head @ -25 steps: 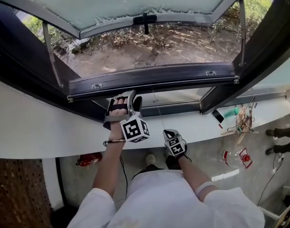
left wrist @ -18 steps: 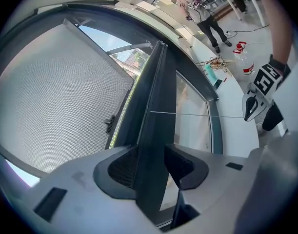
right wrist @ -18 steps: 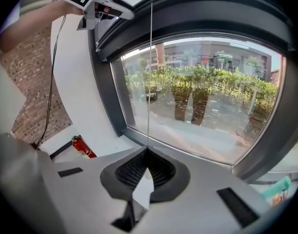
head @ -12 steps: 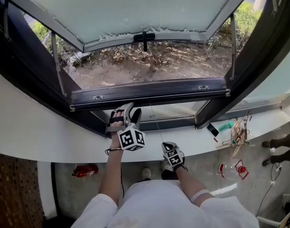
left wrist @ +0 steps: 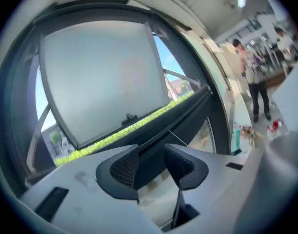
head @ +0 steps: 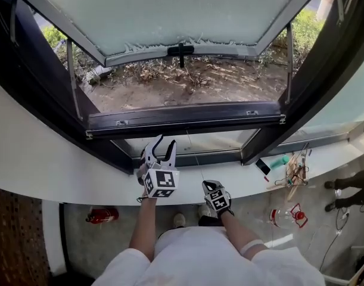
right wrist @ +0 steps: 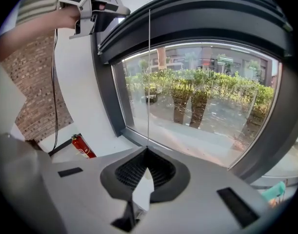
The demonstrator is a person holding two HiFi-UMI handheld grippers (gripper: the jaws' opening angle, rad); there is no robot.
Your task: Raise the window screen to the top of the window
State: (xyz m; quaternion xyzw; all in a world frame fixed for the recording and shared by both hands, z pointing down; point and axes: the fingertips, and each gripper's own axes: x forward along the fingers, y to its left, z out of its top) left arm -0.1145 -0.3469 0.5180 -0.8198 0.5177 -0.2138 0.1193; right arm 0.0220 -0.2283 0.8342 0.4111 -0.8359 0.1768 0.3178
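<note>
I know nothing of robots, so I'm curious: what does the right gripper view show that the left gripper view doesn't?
Only the right gripper view: an extinguisher, and the right gripper shut on the cord. Only the left gripper view: the left gripper open and empty, the swung-out pane, a person standing. Both: the cord and the dark bar it runs to.

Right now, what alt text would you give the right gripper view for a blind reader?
The right gripper is shut on a thin cord that runs straight up to the window frame. Beyond the glass stands a green hedge; the left gripper shows top left, a red fire extinguisher lower left.
</note>
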